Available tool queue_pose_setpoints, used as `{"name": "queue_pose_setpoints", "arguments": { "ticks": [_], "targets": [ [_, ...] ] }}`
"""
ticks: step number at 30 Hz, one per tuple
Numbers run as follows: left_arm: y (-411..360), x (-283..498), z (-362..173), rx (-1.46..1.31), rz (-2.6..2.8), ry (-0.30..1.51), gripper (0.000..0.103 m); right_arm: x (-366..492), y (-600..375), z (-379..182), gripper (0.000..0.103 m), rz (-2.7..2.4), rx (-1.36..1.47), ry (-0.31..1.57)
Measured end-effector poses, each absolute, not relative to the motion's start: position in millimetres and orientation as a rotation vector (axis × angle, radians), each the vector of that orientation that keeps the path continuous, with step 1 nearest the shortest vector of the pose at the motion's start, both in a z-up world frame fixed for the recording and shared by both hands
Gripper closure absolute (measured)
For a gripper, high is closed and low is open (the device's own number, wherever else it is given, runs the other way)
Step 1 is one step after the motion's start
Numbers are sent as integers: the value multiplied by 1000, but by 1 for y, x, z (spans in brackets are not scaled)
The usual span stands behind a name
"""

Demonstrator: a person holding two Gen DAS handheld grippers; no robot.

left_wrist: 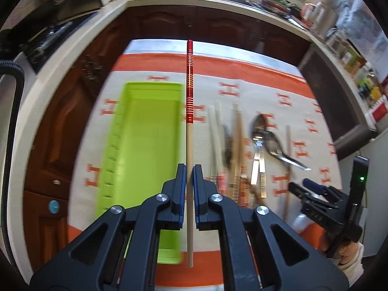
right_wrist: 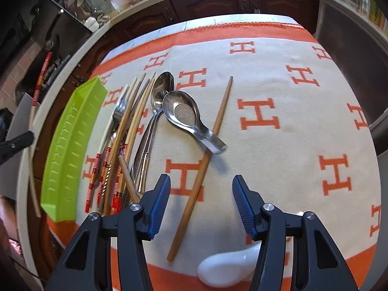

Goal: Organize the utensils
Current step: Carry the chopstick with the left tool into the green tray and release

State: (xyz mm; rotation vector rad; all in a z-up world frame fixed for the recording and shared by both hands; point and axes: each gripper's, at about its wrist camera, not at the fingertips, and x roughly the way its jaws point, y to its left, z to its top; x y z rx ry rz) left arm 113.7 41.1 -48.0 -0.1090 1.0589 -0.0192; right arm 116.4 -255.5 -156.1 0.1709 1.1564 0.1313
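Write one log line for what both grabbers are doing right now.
left gripper: shut on red-banded chopstick, above green tray | right gripper: open over brown chopstick

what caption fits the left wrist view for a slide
Left tool shut on a red-banded chopstick, held above the empty green tray, with the remaining utensils on the orange-and-cream cloth.

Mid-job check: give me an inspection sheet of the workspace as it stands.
Surface: cloth, cream with orange H marks.
Job's things: green tray empty; chopsticks, fork, spoons piled beside it; one brown chopstick apart; white spoon at near edge.
Clutter: nothing seen.
Grippers: left tool shut on a red-ended chopstick; right tool open, above the brown chopstick.
Cables: nothing seen.
Surroundings: dark cabinets, crowded counters.
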Motion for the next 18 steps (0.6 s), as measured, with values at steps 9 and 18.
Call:
{"name": "queue_pose_setpoints", "arguments": {
  "ticks": [9,18],
  "targets": [
    [101,142,-104,-100,59,1148,99,127,-221,-176,77,-17,-2,1141],
    [110,144,-127,-138,29,1164,99,122,-256,-168,96,-62,186,1153]
  ]
}}
